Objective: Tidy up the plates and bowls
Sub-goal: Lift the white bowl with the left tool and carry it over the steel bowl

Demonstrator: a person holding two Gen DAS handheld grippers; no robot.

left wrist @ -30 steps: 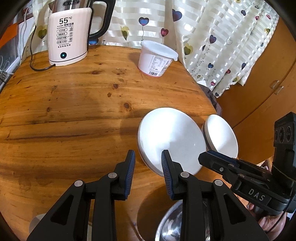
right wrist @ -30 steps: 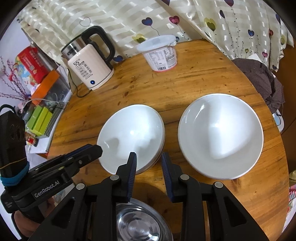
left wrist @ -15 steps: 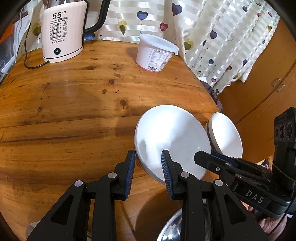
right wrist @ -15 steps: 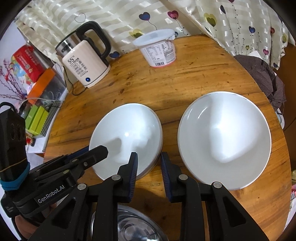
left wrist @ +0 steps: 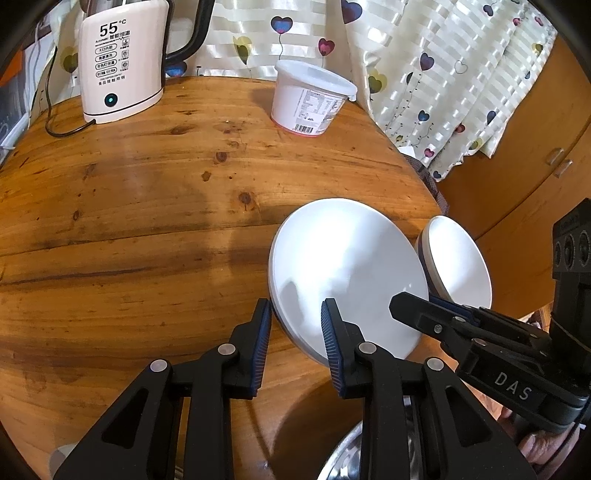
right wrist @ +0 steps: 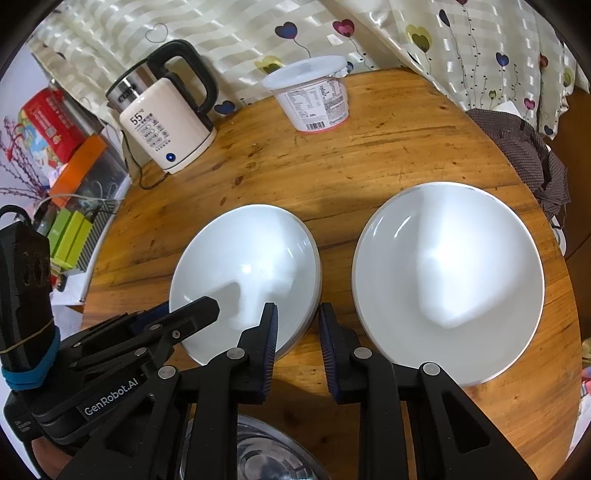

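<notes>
Two white bowl stacks side by side on a round wooden surface (right wrist: 388, 155), toward its near edge: left stack (right wrist: 245, 273) and right stack (right wrist: 448, 280), just beside each other, not touching. A steel bowl (right wrist: 255, 454) below both grippers at the near edge, mostly hidden.

Left gripper (left wrist: 295, 310) straddling the near-left rim of the left stack (left wrist: 347, 266), jaws narrowly apart, rim between them; pressing on it or not, cannot tell. Marked "GenRobot.AI" on its body in the right wrist view.

Right gripper (right wrist: 297, 314) astride the near-right rim of the same stack, jaws having just been closing, rim between them with a gap visible on the right side, not yet clamped. Marked "DAS" on its side in the left wrist view.

At the far-left edge, a cream kettle (right wrist: 168, 125) with black handle, reading "55°C" above rows of small characters too fine to read, a blue light near its base, cord trailing off the surface. At the far edge, a white lidded tub (right wrist: 314, 99) with a nutrition panel and barcode, print too small to read. Heart-patterned curtain (right wrist: 332, 33) behind. Red box (right wrist: 48, 125) with unreadable print off the left edge.
</notes>
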